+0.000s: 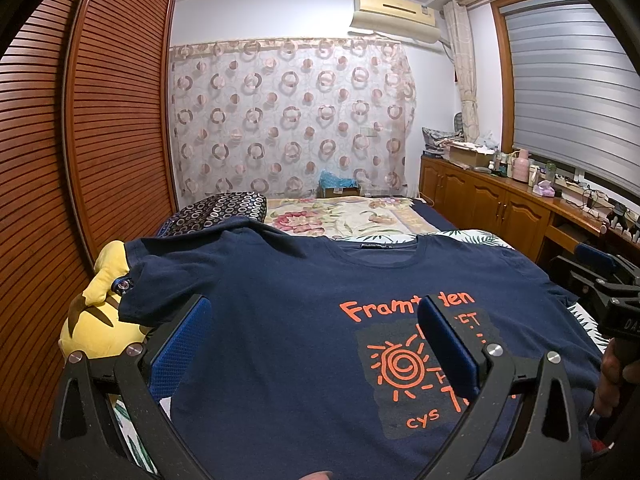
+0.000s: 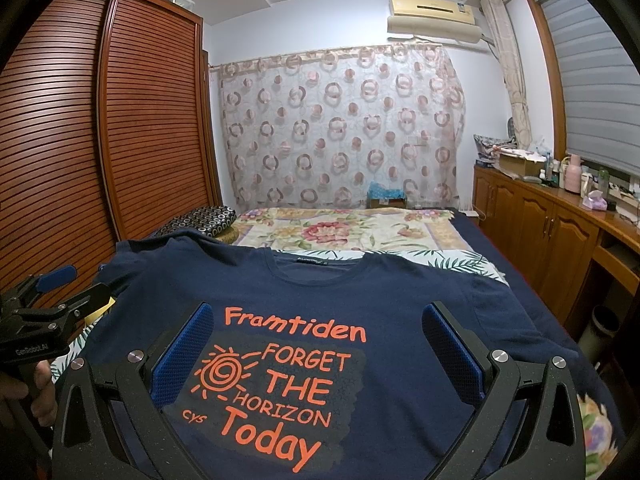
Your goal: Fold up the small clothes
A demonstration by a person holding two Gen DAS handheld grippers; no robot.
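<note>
1. My left tool point(image 1: 316, 344) and right tool point(image 2: 318, 350) both gape wide, holding nothing.
2. The navy cotton T-shirt with orange print point(image 2: 400, 304) lies flat, face up, on the bed point(image 2: 348, 228).
3. Risk: its left sleeve point(image 1: 160, 276) drapes over a yellow plush toy point(image 1: 100, 320); folding there may bunch or skew the cloth.

My views are evenly lit from overhead, sharp centrally; fisheye bends the wardrobe point(image 1: 80, 120) slats, corners vignette black.

The T-shirt point(image 2: 360, 304) lies flat on the bed point(image 2: 532, 280), collar away. A plush toy point(image 1: 100, 320) sits left of it, a pillow point(image 2: 200, 220) behind, cabinets point(image 2: 552, 232) right.
</note>
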